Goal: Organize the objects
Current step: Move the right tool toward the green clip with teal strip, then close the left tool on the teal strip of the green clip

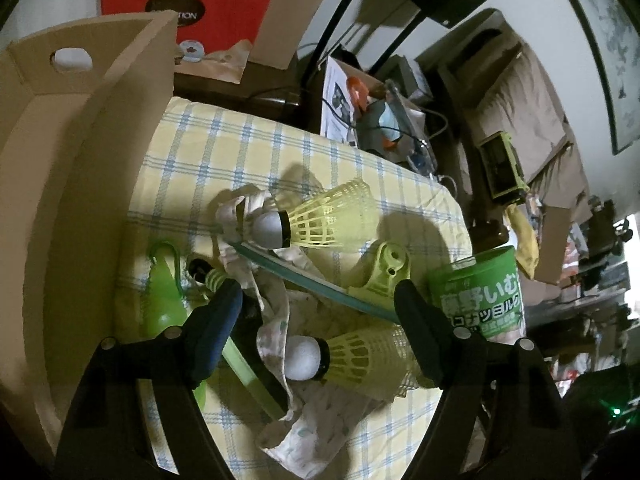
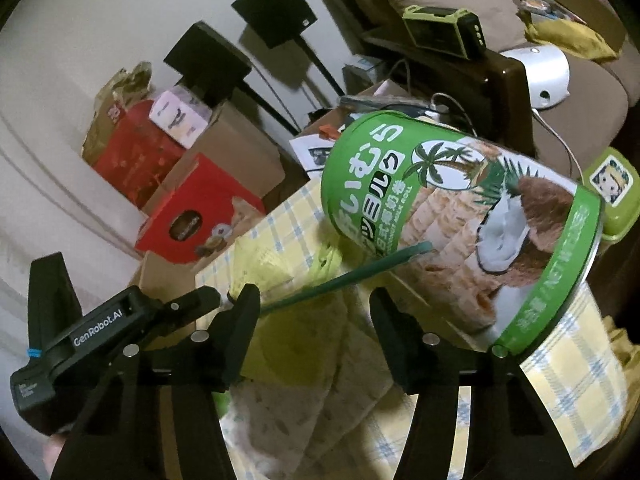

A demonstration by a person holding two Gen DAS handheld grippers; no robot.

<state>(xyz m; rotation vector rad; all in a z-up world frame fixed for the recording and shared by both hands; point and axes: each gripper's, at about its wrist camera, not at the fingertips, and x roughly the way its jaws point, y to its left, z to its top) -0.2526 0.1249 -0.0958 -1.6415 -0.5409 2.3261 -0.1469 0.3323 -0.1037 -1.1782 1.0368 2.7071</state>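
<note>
**Both grippers spread over the clutter, nothing pinched**

Your left gripper [image 1: 320,320] points steeply down at the pile on the checked cloth [image 1: 248,148]. Jaws are spread. A shuttlecock [image 1: 340,356] lies between the fingers, cork end toward the left finger, skirt running up against the right finger [image 1: 420,336]. I can't tell if that pad presses it; the left pad is clear of it, so no pinch.

A second shuttlecock [image 1: 316,220] lies further out on the cloth, on a crumpled printed rag [image 1: 276,320]. A teal rod [image 1: 304,276] runs diagonally between the two shuttlecocks. A lime clip [image 1: 380,276] sits just beyond the right finger, touching the rod. A green hook piece [image 1: 164,292] lies near the left finger, beside the open carton [image 1: 80,160] at the cloth's left edge. The green can [image 1: 480,292] stands at the right, just past the right finger.

Your right gripper [image 2: 316,328] also has jaws spread, with only folded rag [image 2: 320,392] and cloth under the gap. No contact on either pad. The can [image 2: 440,220] fills the view just beyond the right finger [image 2: 396,344], looking tilted. The rod [image 2: 348,276] ends against the can's side. The left gripper's body [image 2: 92,340] shows at lower left.
</note>
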